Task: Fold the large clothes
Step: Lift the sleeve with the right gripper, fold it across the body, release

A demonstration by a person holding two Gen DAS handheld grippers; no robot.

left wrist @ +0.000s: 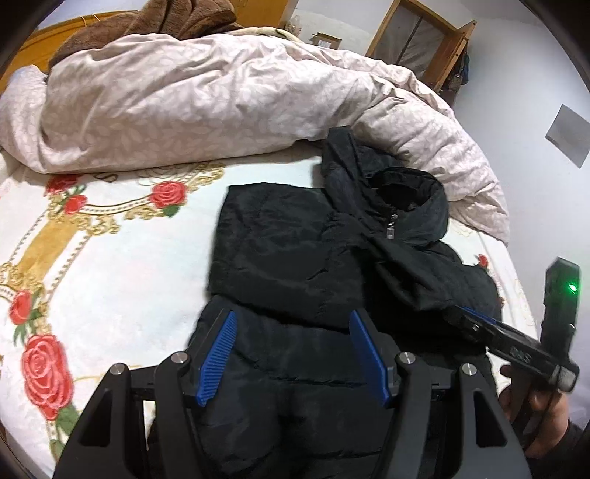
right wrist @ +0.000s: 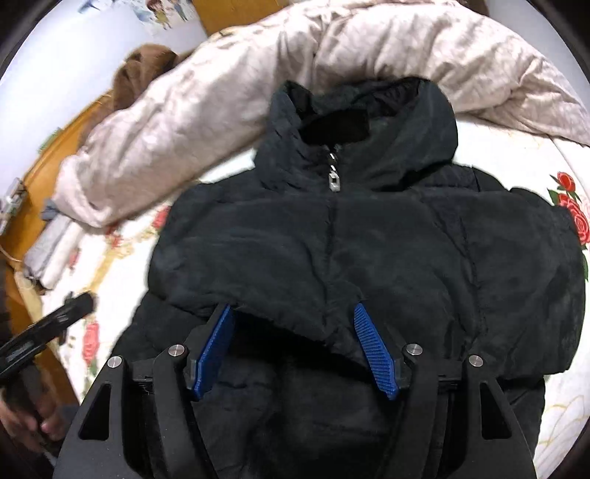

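Over the black jacket | left tool gapes wide | right tool wide, level, empty

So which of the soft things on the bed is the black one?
The puffy hooded jacket, lying zipped in front of both open grippers. The crumpled quilt behind it is pale pink, and the fuzzy blanket beyond that is brown.

The jacket lies on the bed, spread directly ahead of both sets of jaws and running under them. Its hood sits at the far end. Beyond the hood, the quilt is heaped across the bed.
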